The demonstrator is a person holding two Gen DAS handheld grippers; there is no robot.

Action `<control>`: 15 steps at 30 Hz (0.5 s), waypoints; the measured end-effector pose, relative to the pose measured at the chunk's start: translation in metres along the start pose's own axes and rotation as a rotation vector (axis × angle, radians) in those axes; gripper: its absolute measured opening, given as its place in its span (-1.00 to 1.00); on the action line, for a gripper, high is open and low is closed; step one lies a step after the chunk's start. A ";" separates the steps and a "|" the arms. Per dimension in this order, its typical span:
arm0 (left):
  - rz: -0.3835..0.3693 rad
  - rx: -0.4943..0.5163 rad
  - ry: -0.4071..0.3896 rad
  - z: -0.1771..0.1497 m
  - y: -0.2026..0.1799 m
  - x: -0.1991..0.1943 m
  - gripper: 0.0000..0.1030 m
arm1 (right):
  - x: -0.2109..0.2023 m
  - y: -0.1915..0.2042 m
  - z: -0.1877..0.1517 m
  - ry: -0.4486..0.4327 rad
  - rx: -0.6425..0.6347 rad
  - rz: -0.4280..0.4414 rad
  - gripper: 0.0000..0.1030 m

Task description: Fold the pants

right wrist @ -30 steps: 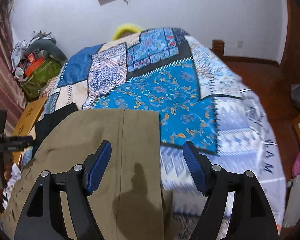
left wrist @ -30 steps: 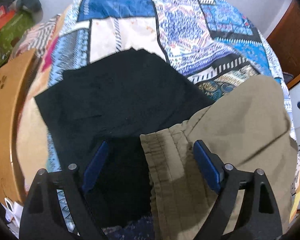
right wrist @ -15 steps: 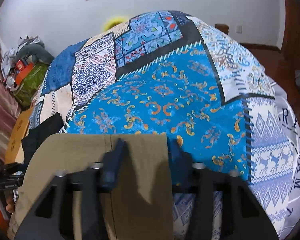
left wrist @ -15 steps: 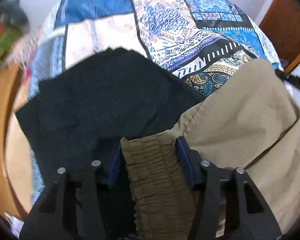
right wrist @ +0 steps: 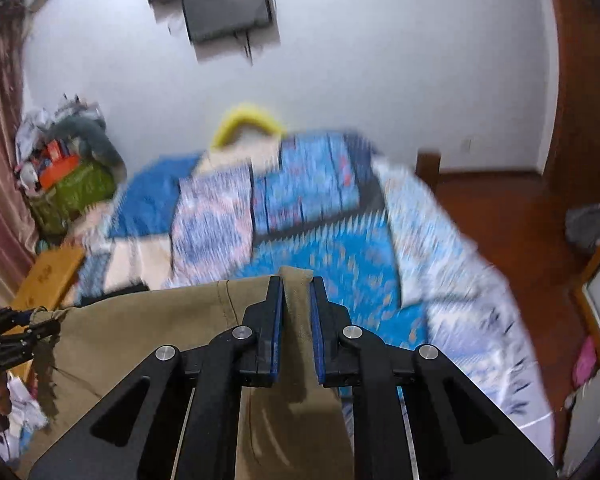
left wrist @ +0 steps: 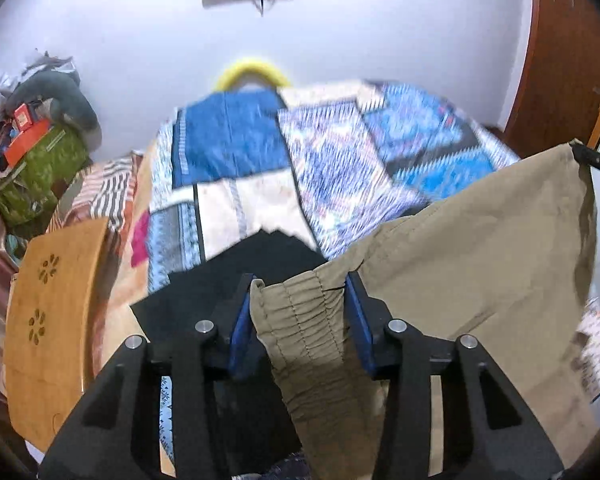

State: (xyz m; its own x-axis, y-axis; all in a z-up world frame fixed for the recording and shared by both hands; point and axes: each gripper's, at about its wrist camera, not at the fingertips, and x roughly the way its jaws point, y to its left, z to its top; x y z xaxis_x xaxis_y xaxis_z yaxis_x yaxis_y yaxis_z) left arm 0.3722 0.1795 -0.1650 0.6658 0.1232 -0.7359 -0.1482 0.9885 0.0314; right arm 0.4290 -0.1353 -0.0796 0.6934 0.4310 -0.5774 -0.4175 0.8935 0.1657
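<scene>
we see one pair of khaki pants (left wrist: 472, 252) lifted above the bed (left wrist: 340, 152); our left gripper (left wrist: 298, 312) pinches its waistband, our right gripper (right wrist: 295, 312) its hem; one black garment (left wrist: 236, 276) lies partly hidden; the bedspread is blurred

Left wrist cam: sits behind the left hand-held gripper (left wrist: 298, 316), faces forward along its blue-padded fingers, angled slightly down over the bed with the blue patchwork quilt (left wrist: 328, 148) toward the white back wall (left wrist: 380, 32). Very close to the khaki cloth pants (left wrist: 472, 248), elastic waistband fills the near field.

Right wrist cam: same mount behind the right hand-held gripper (right wrist: 296, 312), same heading, offset to the right, pants hem right at the lens.

Overlap: quilted bed, white wall, black wall-mounted screen (right wrist: 228, 12), yellow ring (right wrist: 246, 122), green bag pile (right wrist: 76, 192). Each cam catches the other gripper at its frame edge. Backgrounds motion-blurred.
</scene>
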 end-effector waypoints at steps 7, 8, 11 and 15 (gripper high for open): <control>-0.031 0.050 -0.069 -0.012 -0.010 -0.060 -0.16 | -0.070 0.009 -0.001 -0.077 -0.018 0.036 -0.78; -0.038 0.057 -0.073 -0.017 -0.012 -0.068 -0.17 | -0.081 0.010 -0.008 -0.076 -0.021 0.041 -0.78; -0.059 0.076 -0.080 -0.035 -0.015 -0.089 -0.17 | -0.101 0.013 -0.026 -0.070 -0.027 0.051 -0.78; -0.066 0.117 -0.083 -0.063 -0.020 -0.111 -0.17 | -0.130 0.015 -0.060 -0.053 -0.017 0.067 -0.78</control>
State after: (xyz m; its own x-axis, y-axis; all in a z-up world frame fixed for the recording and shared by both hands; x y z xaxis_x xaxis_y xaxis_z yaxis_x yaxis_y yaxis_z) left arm 0.2554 0.1405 -0.1265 0.7303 0.0601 -0.6805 -0.0192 0.9975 0.0676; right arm 0.2970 -0.1854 -0.0504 0.6936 0.4963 -0.5221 -0.4735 0.8603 0.1886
